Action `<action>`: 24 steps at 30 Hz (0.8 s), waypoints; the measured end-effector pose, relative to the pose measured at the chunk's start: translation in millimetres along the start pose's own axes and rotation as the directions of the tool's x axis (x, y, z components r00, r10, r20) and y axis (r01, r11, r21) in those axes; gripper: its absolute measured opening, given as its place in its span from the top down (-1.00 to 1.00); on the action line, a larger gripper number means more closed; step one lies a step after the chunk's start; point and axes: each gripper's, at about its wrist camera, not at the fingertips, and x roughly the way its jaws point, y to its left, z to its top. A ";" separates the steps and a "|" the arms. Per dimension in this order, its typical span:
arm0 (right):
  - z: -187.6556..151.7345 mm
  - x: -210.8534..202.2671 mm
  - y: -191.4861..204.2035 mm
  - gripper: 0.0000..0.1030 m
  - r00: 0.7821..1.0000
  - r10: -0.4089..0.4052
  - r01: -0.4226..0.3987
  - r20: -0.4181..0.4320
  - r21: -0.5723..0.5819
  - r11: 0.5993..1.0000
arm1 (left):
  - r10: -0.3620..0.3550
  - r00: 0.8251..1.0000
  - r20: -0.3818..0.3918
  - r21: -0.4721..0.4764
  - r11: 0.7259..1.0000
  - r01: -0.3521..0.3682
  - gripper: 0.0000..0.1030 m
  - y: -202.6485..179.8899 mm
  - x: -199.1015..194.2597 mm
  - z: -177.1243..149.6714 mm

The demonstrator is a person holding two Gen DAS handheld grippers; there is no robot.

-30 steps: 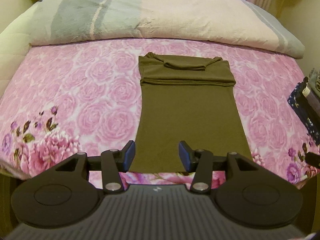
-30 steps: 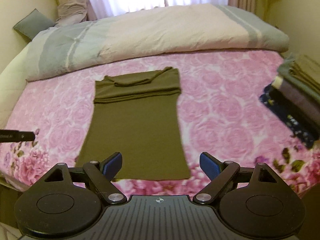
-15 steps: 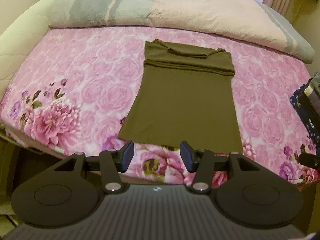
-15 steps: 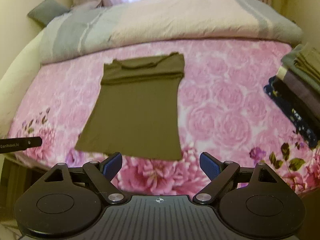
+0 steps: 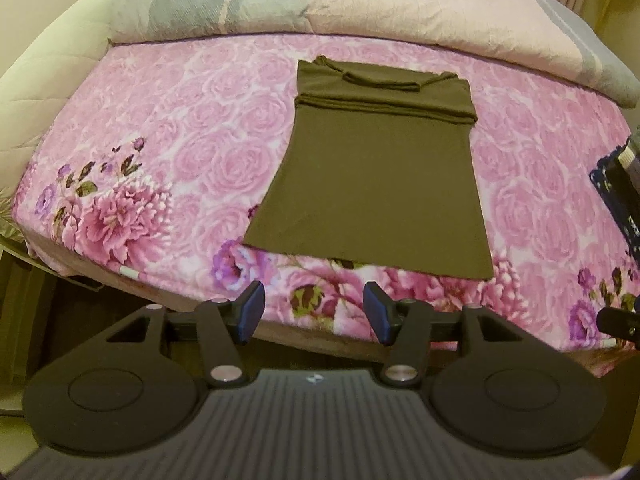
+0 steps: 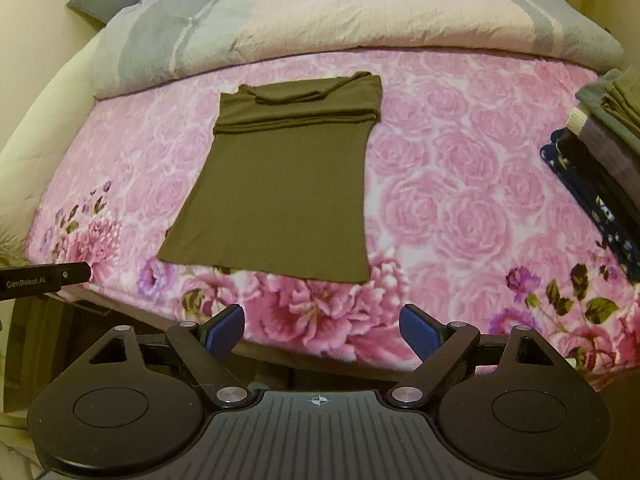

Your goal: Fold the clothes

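Observation:
An olive-brown shirt point(image 5: 376, 168) lies flat on the pink floral bedsheet point(image 5: 168, 152), its sleeves folded in across the top and its hem toward me. It also shows in the right wrist view point(image 6: 280, 184). My left gripper point(image 5: 314, 312) is open and empty, held off the bed's near edge below the hem. My right gripper point(image 6: 322, 332) is open and empty, also off the near edge, below the hem's right corner. Neither touches the shirt.
A rolled quilt point(image 6: 360, 12) in grey and cream lies across the far side of the bed. A stack of folded clothes point(image 6: 600, 152) sits at the right edge. The left gripper's tip point(image 6: 44, 276) shows at the left of the right wrist view.
Both grippers have pulled back from the shirt's hem to beyond the bed's near edge. The shirt lies still. Both stay open.

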 end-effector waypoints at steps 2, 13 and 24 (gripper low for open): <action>-2.1 0.9 -0.3 -0.70 1.000 0.001 -0.001 -0.006 -0.003 1.000 | 0.002 1.000 -0.005 0.003 1.000 -0.002 0.01 -2.0 1.0 -3.0; -5.1 -0.7 1.0 -0.70 1.000 -0.010 0.010 -0.002 -0.012 1.000 | -0.007 1.000 0.005 0.022 1.000 0.007 0.00 -6.2 -0.6 -3.1; 2.7 1.9 19.0 -0.70 1.000 -0.020 0.020 0.005 -0.053 0.998 | -0.010 1.000 0.011 0.008 1.000 0.010 -0.01 7.5 0.4 -0.4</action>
